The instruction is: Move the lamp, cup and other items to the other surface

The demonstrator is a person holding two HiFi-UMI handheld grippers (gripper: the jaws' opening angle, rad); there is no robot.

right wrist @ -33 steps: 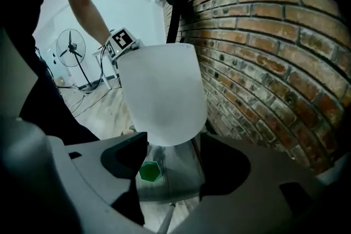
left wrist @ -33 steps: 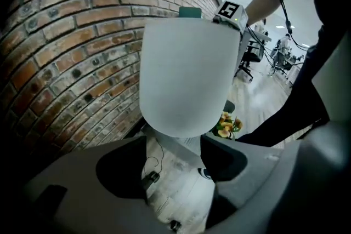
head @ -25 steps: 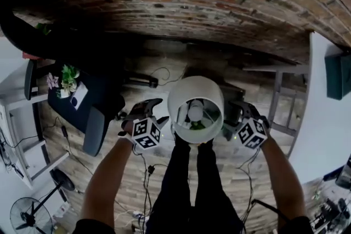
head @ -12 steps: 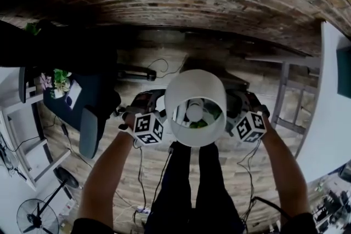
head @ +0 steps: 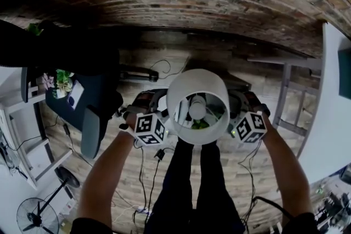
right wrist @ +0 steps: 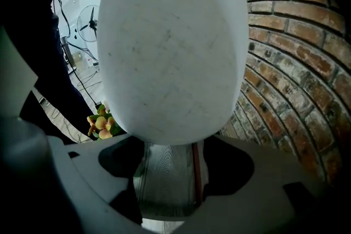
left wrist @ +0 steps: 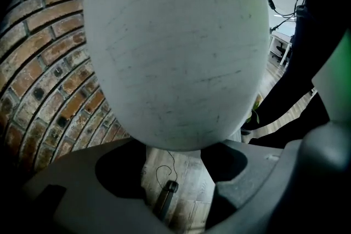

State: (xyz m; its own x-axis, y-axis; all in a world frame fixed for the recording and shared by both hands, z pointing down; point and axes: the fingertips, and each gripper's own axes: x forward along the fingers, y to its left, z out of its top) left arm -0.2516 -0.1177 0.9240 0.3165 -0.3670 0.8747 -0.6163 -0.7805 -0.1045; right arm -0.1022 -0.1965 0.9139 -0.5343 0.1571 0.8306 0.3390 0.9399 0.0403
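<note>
A lamp with a white drum shade (head: 196,106) hangs in the air in front of me, and its bulb (head: 196,111) shows down inside. My left gripper (head: 156,104) presses against the shade's left side and my right gripper (head: 241,104) against its right side. The shade is squeezed between the two. In the left gripper view the shade (left wrist: 175,46) fills the frame just ahead of the left gripper (left wrist: 175,172), whose jaws stand apart with floor showing between them. In the right gripper view the shade (right wrist: 173,46) likewise sits ahead of the right gripper (right wrist: 170,172), whose jaws are also apart.
A brick wall (head: 192,3) runs ahead. A dark table with a flower pot (head: 61,82) and a chair (head: 90,131) are at the left, a fan (head: 33,216) lower left. A metal frame (head: 285,101) and a white tabletop (head: 329,107) are at the right. Cables lie on the wood floor (head: 148,172).
Both grippers have closed in against the shade's sides and rolled a little. The lamp has sunk slightly with them and sits a touch larger in the head view.
</note>
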